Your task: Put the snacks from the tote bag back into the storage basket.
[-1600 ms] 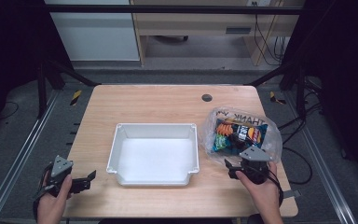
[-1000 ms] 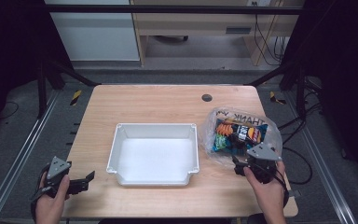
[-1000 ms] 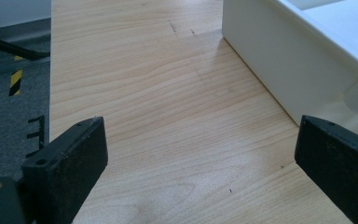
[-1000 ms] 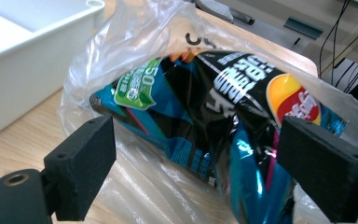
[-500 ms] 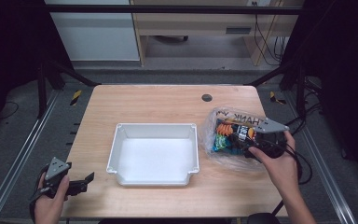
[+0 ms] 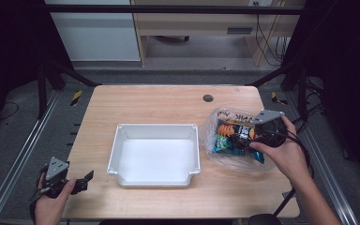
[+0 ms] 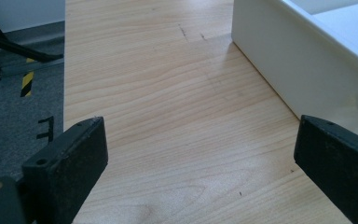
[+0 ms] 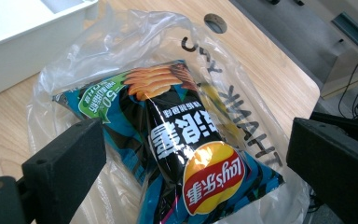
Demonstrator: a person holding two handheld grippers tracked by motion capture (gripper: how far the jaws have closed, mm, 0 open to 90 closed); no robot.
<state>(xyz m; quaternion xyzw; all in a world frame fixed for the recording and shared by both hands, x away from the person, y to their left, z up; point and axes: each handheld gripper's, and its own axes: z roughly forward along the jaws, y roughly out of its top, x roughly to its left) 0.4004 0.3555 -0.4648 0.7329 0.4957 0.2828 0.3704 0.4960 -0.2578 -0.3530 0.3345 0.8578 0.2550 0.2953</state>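
Inside clear plastic bag (image 8: 121, 56): dark-blue crisp packet (image 8: 182, 144), orange crisps printed.

The table (image 6: 168, 101) looks like light wood with a smooth matt grain. The tray (image 6: 117, 152) is plain white plastic, kinda satin. The bag (image 8: 121, 42) is thin, crinkly clear plastic, and the chip packet (image 8: 186, 154) inside is glossy printed foil. The gripper jaws look like matt black plastic.

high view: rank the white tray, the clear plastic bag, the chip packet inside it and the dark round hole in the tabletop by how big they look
1. white tray
2. clear plastic bag, partly behind the right hand-held gripper
3. chip packet, also partly hidden
4. dark round hole, plainly the smallest
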